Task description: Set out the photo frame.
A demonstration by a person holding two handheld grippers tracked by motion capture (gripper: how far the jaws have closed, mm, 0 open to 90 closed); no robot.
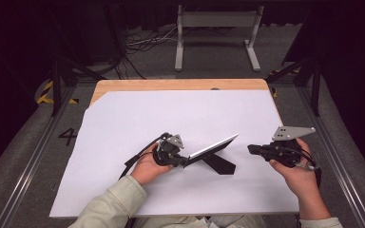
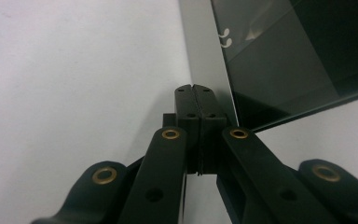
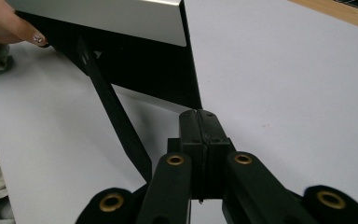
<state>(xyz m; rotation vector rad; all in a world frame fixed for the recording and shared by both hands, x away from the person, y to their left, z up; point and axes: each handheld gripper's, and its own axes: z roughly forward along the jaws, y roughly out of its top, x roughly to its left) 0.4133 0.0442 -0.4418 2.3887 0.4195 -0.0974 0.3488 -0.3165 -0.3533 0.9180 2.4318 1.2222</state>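
High view: the left gripper (image 1: 184,161) was clamped on the lower left corner of the tablet (image 1: 214,146), which was tilted above the white sheet (image 1: 123,123), long axis running up-right toward the right gripper (image 1: 251,149), near its free end.

Left gripper view: jaws together at the tablet's (image 2: 284,56) silver edge.

Right gripper view: jaws together, empty; the tablet's (image 3: 112,14) black stand (image 3: 116,121) appeared beneath.

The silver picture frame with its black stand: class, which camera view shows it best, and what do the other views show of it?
The high view shows it best: the whole picture frame tilts up above the white sheet, the left gripper at its lower end. The right gripper view shows its silver edge, black back and stand. The left gripper view shows a close silver border and dark glass.
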